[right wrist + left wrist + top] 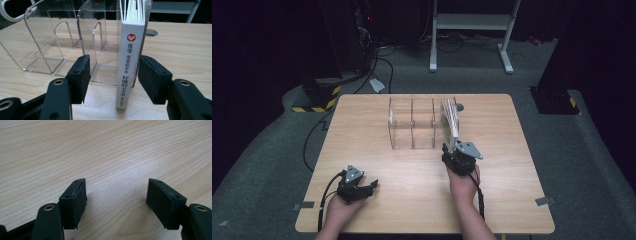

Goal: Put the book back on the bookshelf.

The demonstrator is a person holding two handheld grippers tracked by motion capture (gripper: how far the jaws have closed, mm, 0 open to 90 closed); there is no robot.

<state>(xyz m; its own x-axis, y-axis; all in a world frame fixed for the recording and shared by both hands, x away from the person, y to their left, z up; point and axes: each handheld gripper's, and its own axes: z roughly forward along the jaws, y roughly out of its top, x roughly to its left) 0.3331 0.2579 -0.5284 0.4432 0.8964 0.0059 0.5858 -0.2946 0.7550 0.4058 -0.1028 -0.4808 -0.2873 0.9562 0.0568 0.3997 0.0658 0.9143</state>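
One book (128,65) is standing upright in the clear organizer's (62,42) end slot; right gripper (112,77) jaws are straddling it, spread and letting go; left gripper (116,200) is idling, spread, over bare desk (362,125) nearer than the organizer

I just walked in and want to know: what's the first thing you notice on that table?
A white book stands upright in the rightmost slot of a clear plastic rack at the far middle of the wooden table. The right gripper sits just in front of it with its jaws open on either side of the spine, not pressing it. The left gripper rests open on bare wood at the near left.
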